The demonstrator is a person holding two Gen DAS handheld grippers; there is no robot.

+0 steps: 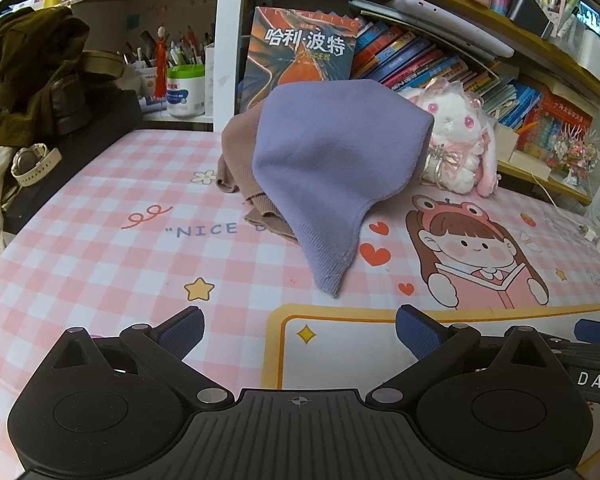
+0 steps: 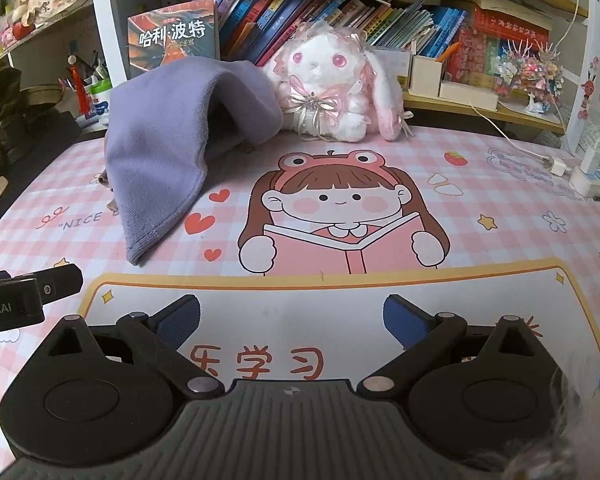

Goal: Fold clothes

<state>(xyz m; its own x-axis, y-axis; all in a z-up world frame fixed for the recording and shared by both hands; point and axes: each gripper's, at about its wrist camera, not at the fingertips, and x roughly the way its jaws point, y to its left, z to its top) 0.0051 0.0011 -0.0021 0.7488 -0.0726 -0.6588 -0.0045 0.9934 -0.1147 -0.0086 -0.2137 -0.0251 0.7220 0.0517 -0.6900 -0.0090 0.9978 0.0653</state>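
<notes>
A purple garment (image 1: pixel 332 160) lies heaped on the pink checked desk mat (image 1: pixel 100 248), its ribbed hem pointing toward me. A brownish-pink garment (image 1: pixel 244 168) sits under it on its left side. My left gripper (image 1: pixel 300 334) stands open in front of the hem, nothing between its blue pads. In the right wrist view the purple garment (image 2: pixel 168 148) is at the left and my right gripper (image 2: pixel 292 318) hovers open over the mat's (image 2: pixel 500 184) white panel. The left gripper's tip (image 2: pixel 52 286) shows at that view's left edge.
A white plush rabbit (image 2: pixel 340 84) sits behind the clothes against a shelf of books (image 2: pixel 300 12). A dark olive jacket (image 1: pixel 28 72) and a wristwatch (image 1: pixel 34 164) lie at the left. A charger and cable (image 2: pixel 580 168) rest at the mat's right edge.
</notes>
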